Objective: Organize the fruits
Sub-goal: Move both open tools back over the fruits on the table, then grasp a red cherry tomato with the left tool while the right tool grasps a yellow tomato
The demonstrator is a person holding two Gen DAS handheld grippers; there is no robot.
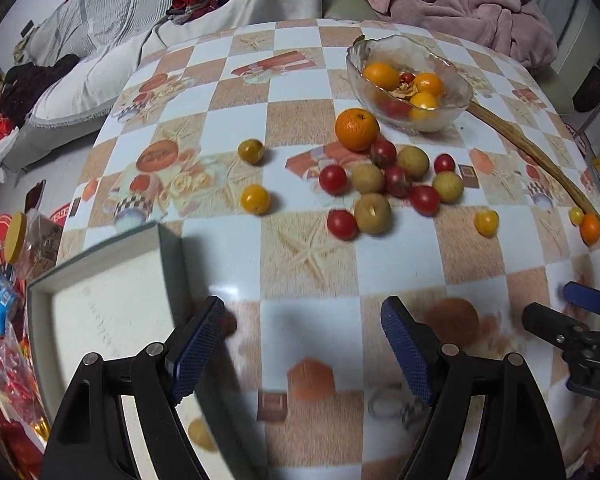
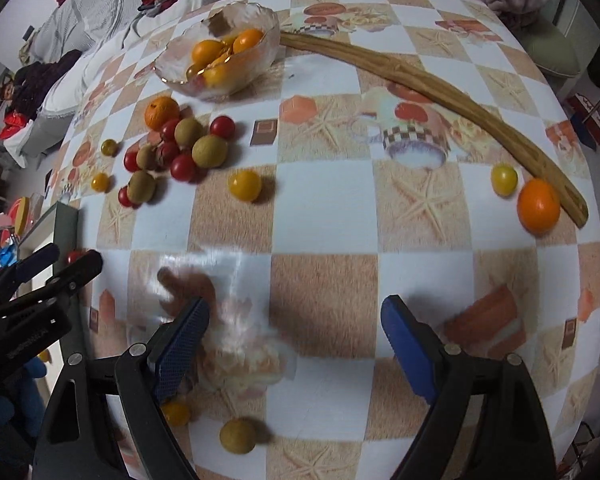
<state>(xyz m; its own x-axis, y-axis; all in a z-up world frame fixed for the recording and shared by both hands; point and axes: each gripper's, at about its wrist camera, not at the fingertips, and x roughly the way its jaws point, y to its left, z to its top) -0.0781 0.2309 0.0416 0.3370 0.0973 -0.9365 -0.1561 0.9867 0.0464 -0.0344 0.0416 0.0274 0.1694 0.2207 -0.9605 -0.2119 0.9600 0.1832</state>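
Both wrist views look steeply down — sharing the fruit pile (image 1: 384, 184).

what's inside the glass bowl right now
The glass bowl holds three orange fruits, at least one small yellow one and small red ones. Anything lying beneath that pile is covered.

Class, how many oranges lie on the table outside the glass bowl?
2: one orange beside the bowl, another at the wooden stick's end; others may be hidden.
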